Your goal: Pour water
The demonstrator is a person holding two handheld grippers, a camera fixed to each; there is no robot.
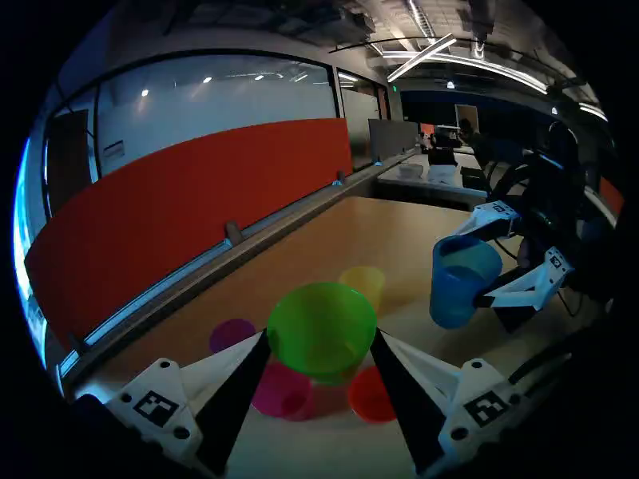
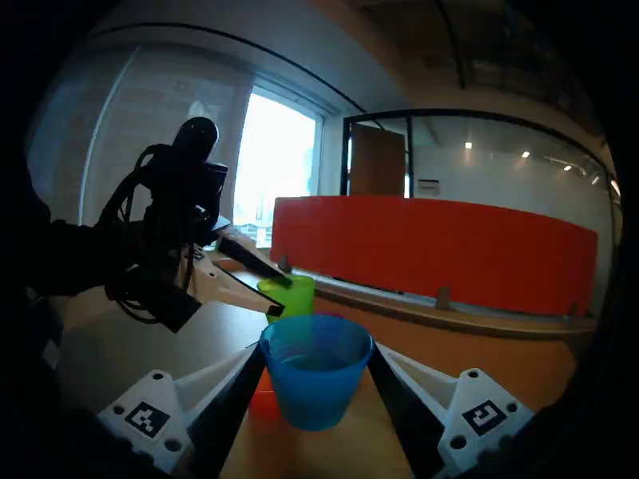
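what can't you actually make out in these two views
- Water level in green cup, left gripper view: translucent wall and dim light blur it.
- Pink cup, left gripper view: partly hidden behind green cup.
- Orange cup, right gripper view: mostly hidden behind blue cup.
- Far desks, left gripper view: too small, dark.

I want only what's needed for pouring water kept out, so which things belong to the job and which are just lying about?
For the job:
green cup, in the left hand-held gripper
blue cup, in the right hand-held gripper

Lying about on the desk:
yellow cup
purple cup
pink cup
orange cup
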